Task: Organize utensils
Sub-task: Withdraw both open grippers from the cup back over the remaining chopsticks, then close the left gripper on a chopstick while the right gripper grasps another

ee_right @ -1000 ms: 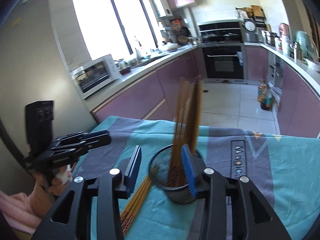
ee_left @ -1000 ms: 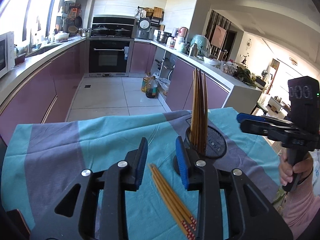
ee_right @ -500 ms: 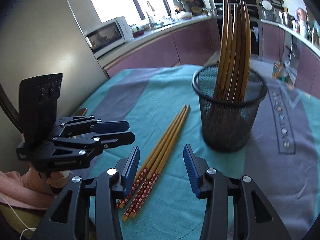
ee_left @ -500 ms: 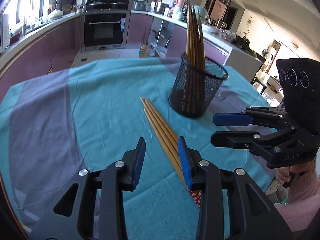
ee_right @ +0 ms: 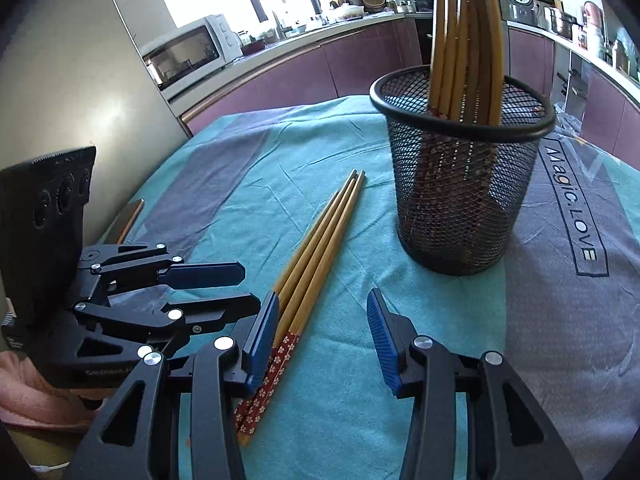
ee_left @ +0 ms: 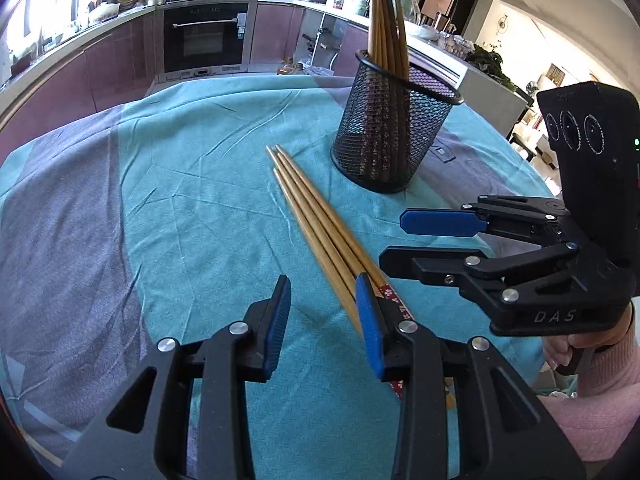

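Four loose chopsticks [ee_left: 320,228] ahead of both empty, part-open grippers: light, stiff, likely slippery; best pinched near patterned ends.

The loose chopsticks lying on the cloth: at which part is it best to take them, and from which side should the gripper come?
Probably at the thick, red-patterned ends of the loose chopsticks, nearest the right gripper. They lie flat and close together on the cloth, so come from above with the open jaws across the bundle. The thin tips point toward the mesh holder and taper, so they may slip.
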The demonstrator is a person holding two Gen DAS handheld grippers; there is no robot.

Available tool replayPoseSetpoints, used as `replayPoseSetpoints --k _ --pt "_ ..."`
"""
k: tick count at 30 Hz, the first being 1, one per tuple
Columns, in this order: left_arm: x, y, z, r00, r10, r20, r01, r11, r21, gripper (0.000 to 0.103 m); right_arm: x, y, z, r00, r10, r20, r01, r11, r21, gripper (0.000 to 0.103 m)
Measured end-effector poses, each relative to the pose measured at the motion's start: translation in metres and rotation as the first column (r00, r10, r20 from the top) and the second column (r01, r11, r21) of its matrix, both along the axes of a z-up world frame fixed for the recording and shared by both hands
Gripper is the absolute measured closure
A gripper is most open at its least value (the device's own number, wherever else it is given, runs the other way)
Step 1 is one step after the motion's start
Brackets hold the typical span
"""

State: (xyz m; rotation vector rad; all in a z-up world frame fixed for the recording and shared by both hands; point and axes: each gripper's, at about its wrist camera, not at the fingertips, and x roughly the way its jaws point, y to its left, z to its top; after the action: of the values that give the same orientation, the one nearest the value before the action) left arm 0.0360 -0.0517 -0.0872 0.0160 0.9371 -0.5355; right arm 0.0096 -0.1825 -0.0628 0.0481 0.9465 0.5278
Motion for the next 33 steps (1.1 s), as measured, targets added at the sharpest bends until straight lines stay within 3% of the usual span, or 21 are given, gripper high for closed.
replayPoseSetpoints --k 17,26,33 --pt "0.008 -0.008 -0.007 1.0 -0.009 -0.012 0.009 1.0 0.011 0.071 0.008 0.012 -0.006 1.0 0.005 0.004 -0.004 0.996 -0.09 0.068" --pt "0.014 -0.003 -0.007 1.0 0.008 -0.025 -0.008 1.0 0.018 0.083 0.007 0.006 -0.004 1.0 -0.008 -0.003 0.007 0.992 -0.123 0.077" --pt "0.021 -0.002 -0.008 0.999 0.014 -0.034 -0.013 1.0 0.021 0.083 0.013 0.007 -0.004 1.0 -0.026 0.0 0.026 0.991 -0.134 0.079"
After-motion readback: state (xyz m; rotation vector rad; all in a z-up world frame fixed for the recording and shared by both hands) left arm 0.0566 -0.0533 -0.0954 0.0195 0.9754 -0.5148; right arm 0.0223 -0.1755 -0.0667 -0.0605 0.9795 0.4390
